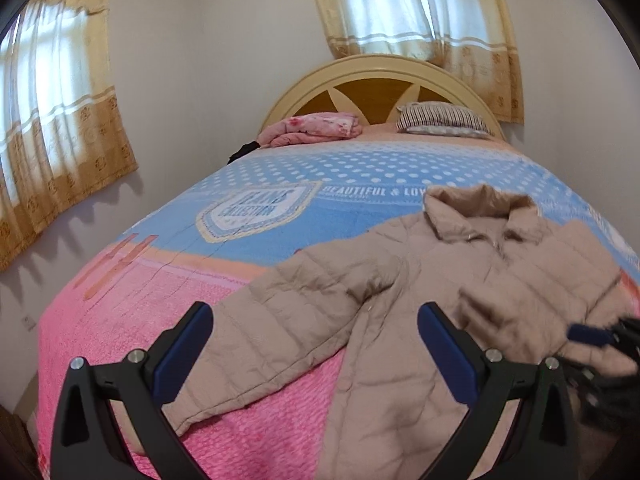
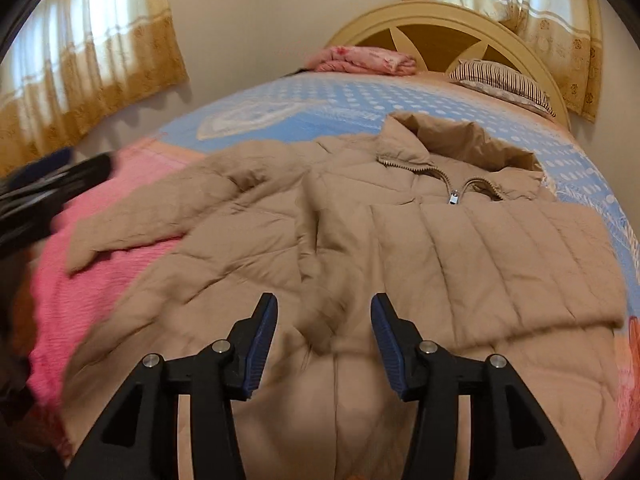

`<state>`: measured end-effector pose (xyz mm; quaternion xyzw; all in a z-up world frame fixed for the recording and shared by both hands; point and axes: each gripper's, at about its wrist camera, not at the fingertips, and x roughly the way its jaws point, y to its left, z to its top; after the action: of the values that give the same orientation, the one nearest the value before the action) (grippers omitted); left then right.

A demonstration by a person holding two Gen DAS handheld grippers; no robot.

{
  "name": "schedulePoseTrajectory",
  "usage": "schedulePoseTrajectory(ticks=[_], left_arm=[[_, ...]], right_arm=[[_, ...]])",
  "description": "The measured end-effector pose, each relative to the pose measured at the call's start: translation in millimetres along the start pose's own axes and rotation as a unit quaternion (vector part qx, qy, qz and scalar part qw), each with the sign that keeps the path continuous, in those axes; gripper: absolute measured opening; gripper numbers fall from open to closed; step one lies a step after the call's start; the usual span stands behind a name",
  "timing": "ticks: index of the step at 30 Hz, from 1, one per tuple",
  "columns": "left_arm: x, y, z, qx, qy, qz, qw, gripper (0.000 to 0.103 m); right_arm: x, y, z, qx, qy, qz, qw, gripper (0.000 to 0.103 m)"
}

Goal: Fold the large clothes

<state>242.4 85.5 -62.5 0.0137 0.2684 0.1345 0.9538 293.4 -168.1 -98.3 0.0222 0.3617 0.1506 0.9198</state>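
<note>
From the left wrist, the left tool (image 1: pixel 316 354) stood spread wide and empty over the beige quilted puffer jacket (image 1: pixel 360 300), which lay front-up on the pink-and-blue blanketed bed (image 1: pixel 160 280), one sleeve flung out over the pink.

From the right wrist, the right tool (image 2: pixel 324 346) stood parted above the jacket's lower front, pinching nothing. The jacket looked light, soft, puffy and probably slippery; a cuff, hem corner or shoulder seam would likely give the surest hold.
</note>
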Motion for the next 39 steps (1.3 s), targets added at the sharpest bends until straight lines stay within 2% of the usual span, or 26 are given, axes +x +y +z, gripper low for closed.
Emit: schedulePoseTrajectory(ticks=[4, 7, 10, 12, 16, 17, 18, 20, 25, 27, 29, 33, 39], left_arm=[[-5.6, -38.5, 15.1, 0.01, -0.019, -0.036, 0.9991, 0.103], [-4.2, -80.5, 25.4, 0.021, -0.026, -0.071, 0.9969, 0.103], [7.9, -124.3, 25.3, 0.048, -0.027, -0.09, 0.9944, 0.103], [24.6, -148.2, 17.6, 0.068, -0.015, -0.101, 0.9925, 0.103], [65.0, -182.3, -11.9, 0.14, 0.009, -0.054, 0.9887, 0.103], [84.1, -188.4, -25.0, 0.167, 0.032, -0.031, 0.985, 0.103], [97.3, -188.4, -32.3, 0.174, 0.057, -0.021, 0.9829, 0.103], [112.4, -181.0, -36.6, 0.156, 0.093, -0.035, 0.9827, 0.103], [118.4, -173.2, -35.1, 0.131, 0.108, -0.057, 0.9838, 0.103], [119.8, -170.4, -37.5, 0.119, 0.112, -0.066, 0.9844, 0.103], [121.7, -170.5, -37.7, 0.116, 0.108, -0.069, 0.985, 0.103], [124.9, -170.5, -39.2, 0.109, 0.111, -0.08, 0.9845, 0.103], [127.2, -166.8, -40.5, 0.093, 0.114, -0.096, 0.9844, 0.103]], right_arm=[[-23.2, -26.4, -10.9, 0.031, -0.018, -0.053, 0.998, 0.05], [-23.9, -42.5, -24.6, 0.05, -0.013, -0.089, 0.995, 0.05], [-23.6, -54.1, -39.9, 0.073, -0.009, -0.096, 0.993, 0.049], [-25.1, -61.6, -49.1, 0.085, -0.008, -0.104, 0.991, 0.049], [-32.0, -81.0, -59.9, 0.104, 0.001, -0.105, 0.989, 0.049], [-36.7, -87.3, -59.5, 0.112, -0.002, -0.103, 0.988, 0.049], [-42.8, -95.3, -56.7, 0.123, -0.009, -0.103, 0.987, 0.049], [-53.5, -110.2, -51.3, 0.139, -0.018, -0.113, 0.984, 0.049], [-55.2, -163.9, -9.1, 0.187, -0.052, -0.148, 0.97, 0.049], [-41.6, -180.4, 4.7, 0.195, -0.062, -0.15, 0.967, 0.049], [-22.0, -189.3, 10.1, 0.193, -0.053, -0.151, 0.968, 0.049], [19.8, -207.9, -0.8, 0.194, -0.008, -0.17, 0.966, 0.049], [42.8, -226.9, -34.2, 0.227, 0.013, -0.155, 0.961, 0.049]])
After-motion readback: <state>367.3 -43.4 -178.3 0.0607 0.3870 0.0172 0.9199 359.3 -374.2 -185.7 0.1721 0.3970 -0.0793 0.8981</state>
